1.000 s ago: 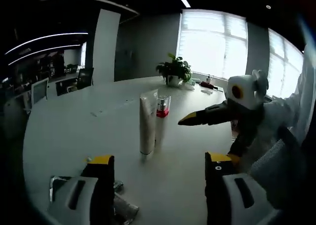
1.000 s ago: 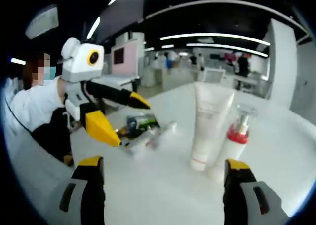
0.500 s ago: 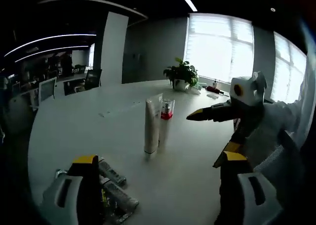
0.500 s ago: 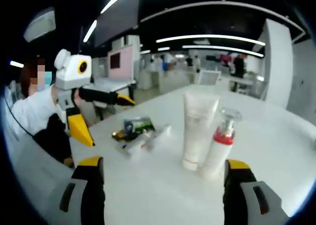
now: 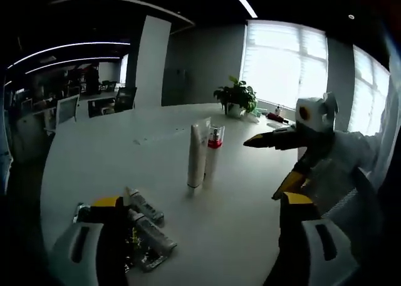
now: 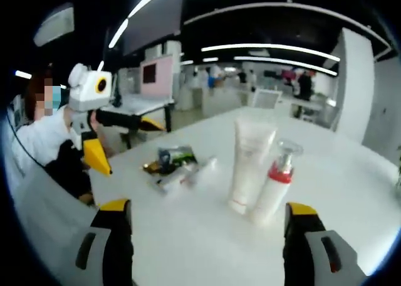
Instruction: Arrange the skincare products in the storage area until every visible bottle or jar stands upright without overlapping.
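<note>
A tall white tube [image 5: 196,155] [image 6: 245,167] stands upright on the white table [image 5: 94,154], touching a clear pump bottle with a red collar [image 5: 212,149] [image 6: 274,182]. A heap of tubes and sachets [image 5: 141,226] [image 6: 177,165] lies flat near my left gripper. My left gripper [image 5: 203,220] hangs open above the table's near side, nothing between its jaws. My right gripper [image 6: 207,226] is open too, with the standing pair ahead of it. In the left gripper view the right gripper [image 5: 285,167] enters from the right; in the right gripper view the left gripper [image 6: 116,138] enters from the left.
A potted plant [image 5: 237,98] and small items stand at the table's far edge by the windows. Office chairs [image 5: 67,109] and desks lie beyond the table. A person in a white top [image 6: 39,142] sits at the left.
Both views have pulled back from the standing tube and bottle, which look smaller. The lying heap has come into sight beside my left jaw. The products have not moved.
</note>
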